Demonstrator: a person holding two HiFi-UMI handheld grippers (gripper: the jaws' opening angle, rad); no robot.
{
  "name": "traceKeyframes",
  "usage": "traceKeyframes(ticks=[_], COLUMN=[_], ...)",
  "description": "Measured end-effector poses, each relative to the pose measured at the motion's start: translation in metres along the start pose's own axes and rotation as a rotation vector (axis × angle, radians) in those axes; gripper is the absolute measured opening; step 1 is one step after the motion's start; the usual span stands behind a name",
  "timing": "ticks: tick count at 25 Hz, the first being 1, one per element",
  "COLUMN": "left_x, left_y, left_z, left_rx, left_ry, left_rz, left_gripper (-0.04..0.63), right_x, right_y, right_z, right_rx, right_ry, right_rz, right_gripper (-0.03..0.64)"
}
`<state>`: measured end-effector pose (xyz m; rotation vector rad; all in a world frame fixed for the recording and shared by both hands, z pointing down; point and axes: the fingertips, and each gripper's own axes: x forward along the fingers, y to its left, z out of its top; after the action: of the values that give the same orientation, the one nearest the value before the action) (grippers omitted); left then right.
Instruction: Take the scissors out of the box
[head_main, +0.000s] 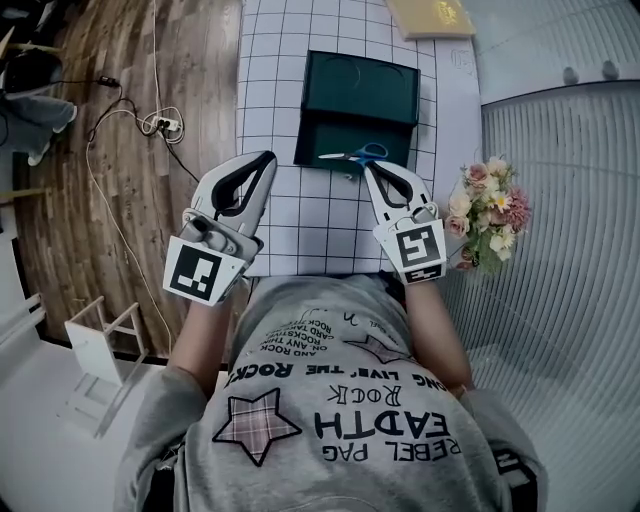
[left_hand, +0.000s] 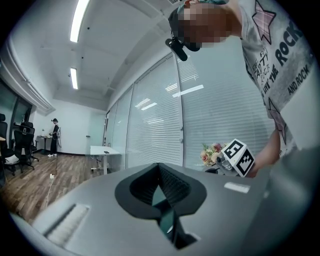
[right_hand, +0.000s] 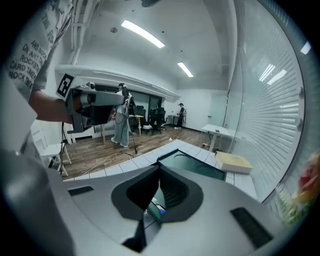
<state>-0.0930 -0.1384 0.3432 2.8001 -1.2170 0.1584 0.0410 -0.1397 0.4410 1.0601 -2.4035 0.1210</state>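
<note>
A dark green box (head_main: 355, 100) lies open on the gridded mat (head_main: 300, 215). Blue-handled scissors (head_main: 360, 154) rest across its near edge, blades pointing left. My right gripper (head_main: 369, 169) is shut and empty, its tips just short of the scissors' handles. In the right gripper view the box (right_hand: 200, 169) lies ahead past the shut right gripper (right_hand: 160, 167), and a blue bit shows through the gap below the jaws. My left gripper (head_main: 267, 158) is shut and empty, left of the box over the mat's edge. In its own view the left gripper (left_hand: 159, 167) faces blinds.
A flower bouquet (head_main: 490, 212) stands at the right by my right hand. A beige flat box (head_main: 430, 17) lies beyond the green box. Cables and a power strip (head_main: 160, 125) trail over the wooden floor at left, where a white stool (head_main: 100, 340) stands.
</note>
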Motion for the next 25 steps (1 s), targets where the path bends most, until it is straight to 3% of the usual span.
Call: traceKeyframes(ticks=[5, 10, 25], left_x=[0.002, 0.008, 0.024], left_y=[-0.001, 0.003, 0.006], left_z=[-0.004, -0.013, -0.023], left_rx=[0.010, 0.094, 0.011], left_ry=[0.010, 0.050, 0.037], left_rz=[-0.004, 0.015, 0.016], left_gripper=[0.009, 0.009, 0.009], right_x=[0.011, 0.017, 0.054], right_y=[-0.007, -0.018, -0.019], right_z=[-0.024, -0.043, -0.102], right_rx=[-0.008, -0.034, -0.240], right_ry=[0.056, 0.119, 0.375], right_rz=[-0.005, 0.000, 0.129], right_gripper=[0.012, 0.012, 0.014])
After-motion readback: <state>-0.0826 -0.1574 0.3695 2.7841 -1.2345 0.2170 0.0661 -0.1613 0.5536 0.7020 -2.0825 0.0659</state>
